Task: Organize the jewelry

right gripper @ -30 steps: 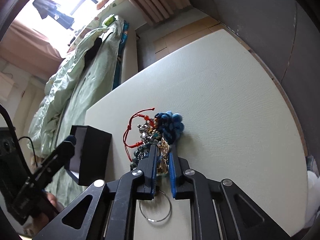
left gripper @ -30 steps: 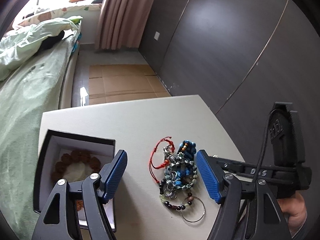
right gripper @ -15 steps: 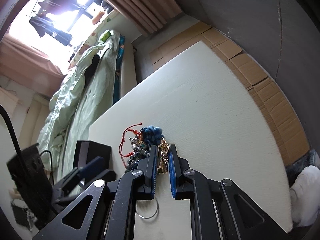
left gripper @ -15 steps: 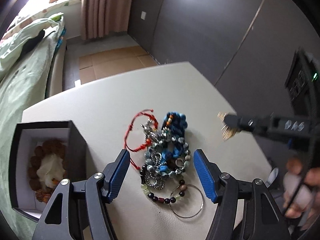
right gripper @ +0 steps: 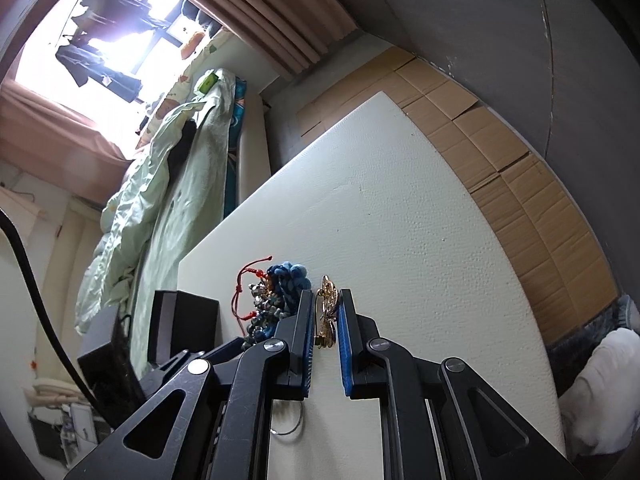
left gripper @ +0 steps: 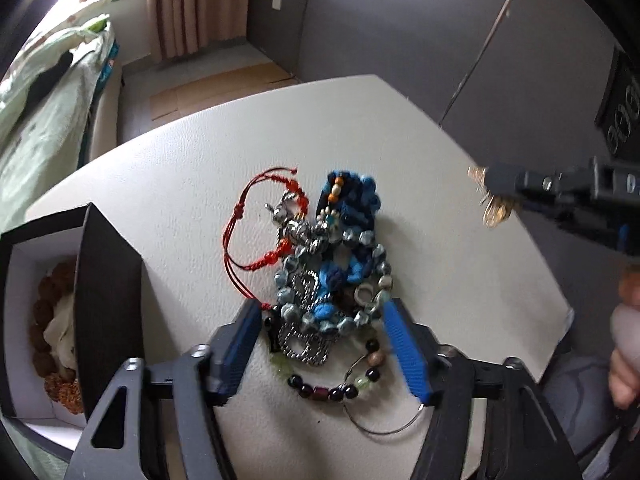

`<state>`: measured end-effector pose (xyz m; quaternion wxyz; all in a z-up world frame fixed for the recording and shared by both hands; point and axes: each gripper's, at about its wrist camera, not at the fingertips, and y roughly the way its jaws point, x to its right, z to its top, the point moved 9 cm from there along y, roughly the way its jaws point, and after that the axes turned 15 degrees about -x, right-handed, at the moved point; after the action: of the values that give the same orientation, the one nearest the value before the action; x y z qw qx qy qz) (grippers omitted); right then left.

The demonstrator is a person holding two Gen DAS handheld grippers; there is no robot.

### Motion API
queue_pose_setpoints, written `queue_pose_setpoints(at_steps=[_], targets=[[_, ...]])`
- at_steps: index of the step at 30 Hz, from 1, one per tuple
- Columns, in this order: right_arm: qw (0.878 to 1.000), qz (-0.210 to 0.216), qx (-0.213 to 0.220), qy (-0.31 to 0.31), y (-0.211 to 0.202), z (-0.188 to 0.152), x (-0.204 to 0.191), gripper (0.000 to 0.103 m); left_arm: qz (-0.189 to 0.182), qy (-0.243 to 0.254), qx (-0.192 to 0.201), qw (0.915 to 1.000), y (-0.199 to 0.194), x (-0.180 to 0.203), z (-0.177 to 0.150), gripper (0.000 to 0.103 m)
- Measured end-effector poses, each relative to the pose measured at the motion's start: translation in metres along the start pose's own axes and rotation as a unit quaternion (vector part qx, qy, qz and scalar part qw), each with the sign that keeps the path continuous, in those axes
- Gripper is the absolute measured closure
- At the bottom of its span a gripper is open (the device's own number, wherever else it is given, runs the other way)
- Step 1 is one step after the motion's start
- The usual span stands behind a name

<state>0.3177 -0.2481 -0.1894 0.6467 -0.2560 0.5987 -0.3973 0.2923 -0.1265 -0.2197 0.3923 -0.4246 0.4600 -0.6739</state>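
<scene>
Between the right gripper's (right gripper: 325, 316) blue pads hung a gold piece (right gripper: 327, 312), pinched at its edge with the rest dangling, which let it come free of the other jewelry. From the left wrist view this gripper (left gripper: 486, 184) was raised at about two o'clock from the pile (left gripper: 326, 268), well clear of it, the gold piece (left gripper: 494, 208) hanging over the table's (left gripper: 180, 168) right edge. It looked like thin, openwork metal; finer detail was too small to tell.

The left gripper (left gripper: 324, 344) stood wide open, holding nothing, its pads either side of the pile's near end, probably to pin or pick the next piece. The pile was a tangle: a red cord bracelet (left gripper: 256, 232) at ten o'clock, blue knotted cord (left gripper: 352, 200) at twelve, grey-blue beads through the middle, and a wire hoop (left gripper: 376, 420) with dark beads at six.

At nine o'clock from the pile sat an open black box (left gripper: 108, 280), white inside, with a brown bead bracelet (left gripper: 44, 312) in it, likely where the pieces belonged.
</scene>
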Motion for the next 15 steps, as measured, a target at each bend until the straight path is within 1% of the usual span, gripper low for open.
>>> queue_pose_setpoints(at_steps=[1, 2, 3, 5, 8, 10, 15], targets=[[1.000, 0.001, 0.000, -0.001, 0.000, 0.000, 0.000, 0.091, -0.010, -0.004, 0.001, 0.9999, 0.000, -0.001, 0.001, 0.053], [1.000, 0.001, -0.001, -0.001, -0.001, 0.000, 0.001, 0.091, -0.024, -0.008, 0.003, 0.9997, -0.001, -0.002, 0.000, 0.060], [1.000, 0.001, -0.001, -0.002, -0.001, 0.000, 0.001, 0.091, -0.027, -0.009, 0.006, 0.9996, -0.002, -0.003, 0.000, 0.073], [1.000, 0.001, -0.002, -0.003, -0.001, -0.001, 0.001, 0.091, -0.021, -0.012, 0.007, 0.9997, -0.005, -0.007, -0.001, 0.090], [1.000, -0.001, -0.003, -0.004, -0.001, -0.001, 0.001, 0.091, -0.028, -0.014, 0.011, 0.9994, -0.011, -0.009, -0.005, 0.093], [1.000, -0.001, -0.003, -0.002, -0.002, -0.002, 0.002, 0.091, -0.027, -0.011, 0.018, 0.9994, -0.019, -0.009, -0.006, 0.093], [1.000, -0.003, -0.003, -0.001, -0.002, -0.003, 0.002, 0.091, -0.038, -0.008, 0.046, 0.9982, -0.043, -0.009, -0.003, 0.093]])
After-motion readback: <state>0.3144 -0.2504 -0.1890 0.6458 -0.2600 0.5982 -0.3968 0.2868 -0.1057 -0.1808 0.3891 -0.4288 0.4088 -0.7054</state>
